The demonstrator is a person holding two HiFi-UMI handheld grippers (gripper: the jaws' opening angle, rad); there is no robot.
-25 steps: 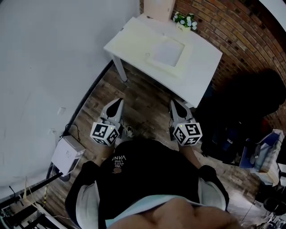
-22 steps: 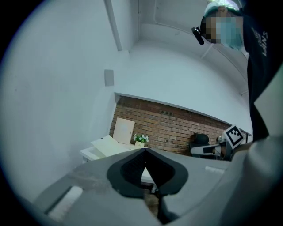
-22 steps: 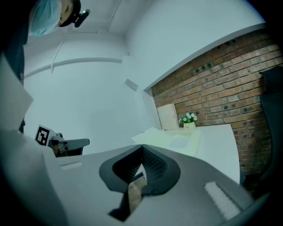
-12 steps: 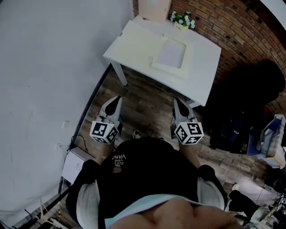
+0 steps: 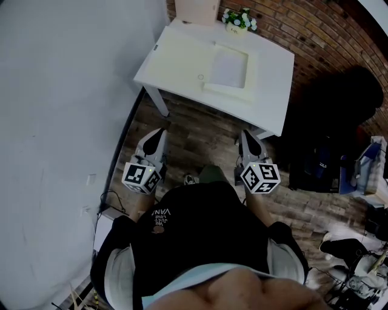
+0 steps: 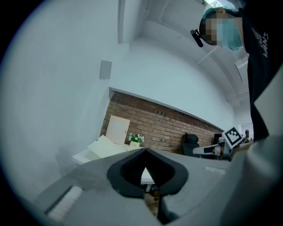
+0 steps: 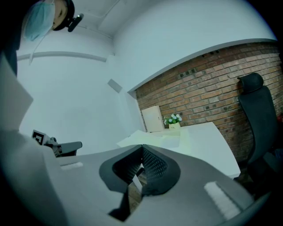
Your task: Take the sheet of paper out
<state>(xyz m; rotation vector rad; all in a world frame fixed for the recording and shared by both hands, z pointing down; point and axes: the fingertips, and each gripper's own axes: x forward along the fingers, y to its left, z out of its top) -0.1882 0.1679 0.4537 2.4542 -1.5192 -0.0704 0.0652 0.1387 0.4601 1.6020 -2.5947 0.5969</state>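
A white table [image 5: 270, 91] stands ahead of me against the brick wall. On it lies a pale yellow folder [image 5: 212, 57] with a white sheet of paper [image 5: 229, 65] on its right half. My left gripper [image 5: 160, 133] and right gripper [image 5: 245, 135] are held side by side in front of my body, over the wooden floor and short of the table's near edge. Both are shut with nothing between their jaws. The left gripper view shows its closed tips [image 6: 145, 150] aimed at the table [image 6: 99, 149]. In the right gripper view the closed tips [image 7: 141, 147] point towards the table [image 7: 203, 137].
A small potted plant [image 5: 237, 19] and a tan board [image 5: 197, 8] stand at the table's far edge. A dark office chair [image 5: 339, 115] sits right of the table, with clutter beyond it. A grey wall [image 5: 54, 121] runs along the left, with a white box [image 5: 102, 225] at its foot.
The table has drawn nearer in the head view, and the floor and white box have slid back towards me. Both grippers stay shut and empty in front of my body.
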